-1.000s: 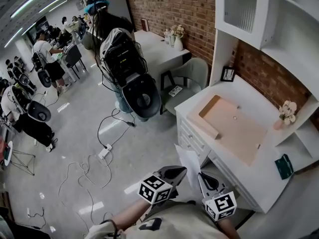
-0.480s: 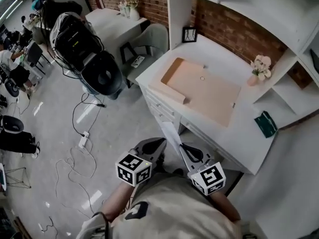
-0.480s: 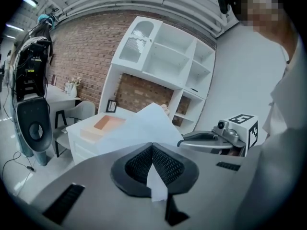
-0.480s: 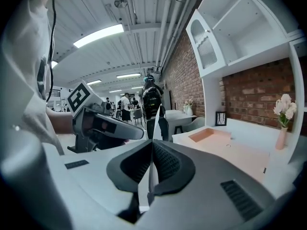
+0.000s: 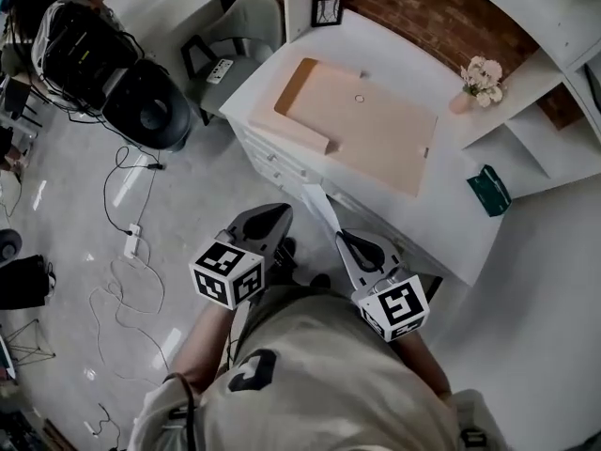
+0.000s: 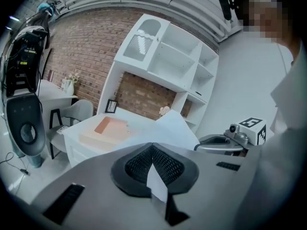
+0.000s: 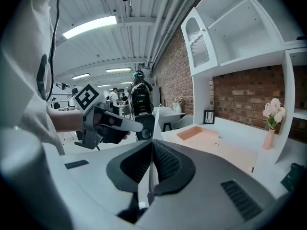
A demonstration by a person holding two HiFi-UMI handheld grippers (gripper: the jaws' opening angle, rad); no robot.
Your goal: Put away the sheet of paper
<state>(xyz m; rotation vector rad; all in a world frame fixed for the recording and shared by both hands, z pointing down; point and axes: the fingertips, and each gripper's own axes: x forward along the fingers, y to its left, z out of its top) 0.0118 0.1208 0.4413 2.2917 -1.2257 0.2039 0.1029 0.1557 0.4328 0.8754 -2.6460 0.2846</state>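
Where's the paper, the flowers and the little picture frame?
sheet of paper (image 6: 175,128), left gripper view, middle of the sheet.
flowers (image 5: 481,71), head view, the blossoms.
picture frame (image 5: 327,10), head view, its centre.

Desk (image 5: 441,219): centre is occupied by a flat tan folder (image 5: 362,125). Rear: picture frame (image 5: 326,9) left, flower vase (image 5: 474,81) right. Right end: green item (image 5: 490,191). Bare strips are left along the front. Shelving (image 5: 535,7) is set overhead. Before the front edge: sheet of paper (image 5: 319,209), clamped by left tool (image 5: 270,219) and right tool (image 5: 353,244).
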